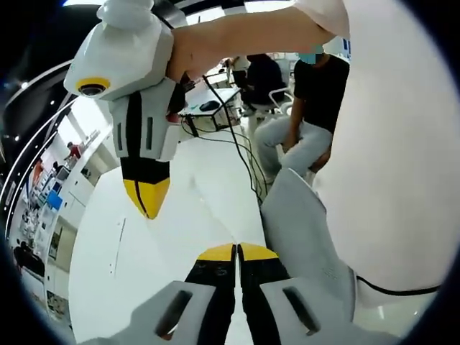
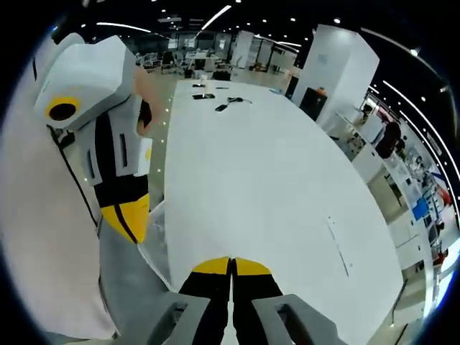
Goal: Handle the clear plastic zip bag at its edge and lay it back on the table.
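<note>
The clear plastic zip bag (image 2: 154,248) hangs above the white worktop (image 2: 273,187), its edge pinched in both closed hand-held grippers, left (image 1: 235,251) and right (image 2: 231,266), so laying it down remains.

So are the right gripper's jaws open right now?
No, in the right gripper view the right gripper has its yellow tips pressed together with no gap.

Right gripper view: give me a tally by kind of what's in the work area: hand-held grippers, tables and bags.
Hand-held grippers: 2, the left hand-held gripper and the right hand-held gripper
Table: 1
Bag: 1, faint, by the table edge
Total: 4
</note>
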